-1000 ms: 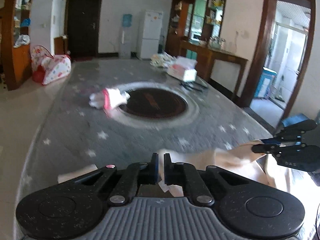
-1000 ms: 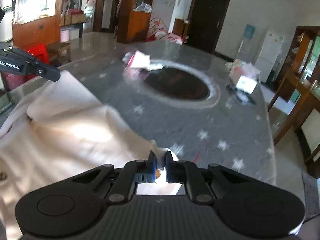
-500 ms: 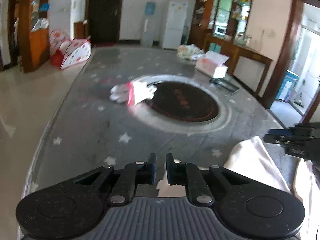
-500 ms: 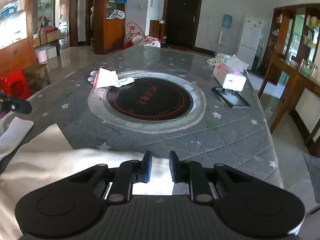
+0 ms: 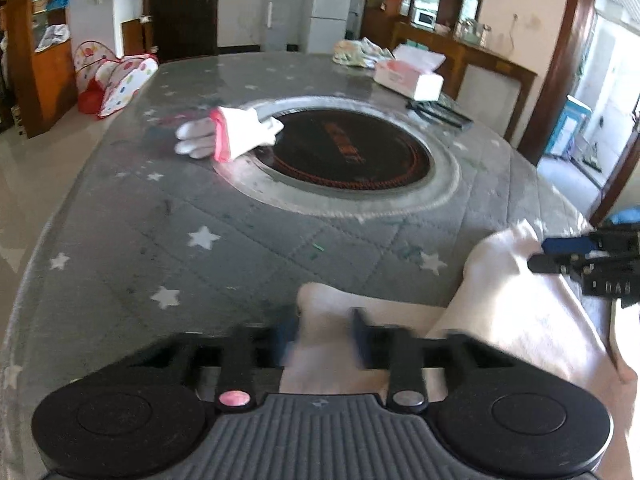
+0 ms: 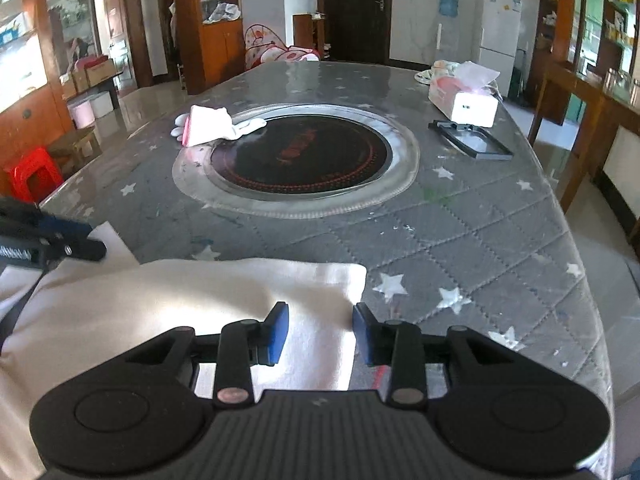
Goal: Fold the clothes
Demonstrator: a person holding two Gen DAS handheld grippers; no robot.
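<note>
We see the cream garment [image 6: 192, 304] lying on the table [image 6: 480, 240] at its near edge, directly under both tools. The right hand-held gripper [image 6: 320, 330] stands wide apart over the garment's right corner, holding nothing. The left hand-held gripper [image 5: 324, 338] is likewise spread over the left corner, though blurred. We judge that parted jaws let the cloth rest flat along its edge.

Your grey star-quilted table [image 6: 460, 240] carries a cream garment [image 6: 160, 304], white gloves [image 6: 208, 126], a tissue box [image 6: 464, 100] and a black frame [image 6: 470, 138].
</note>
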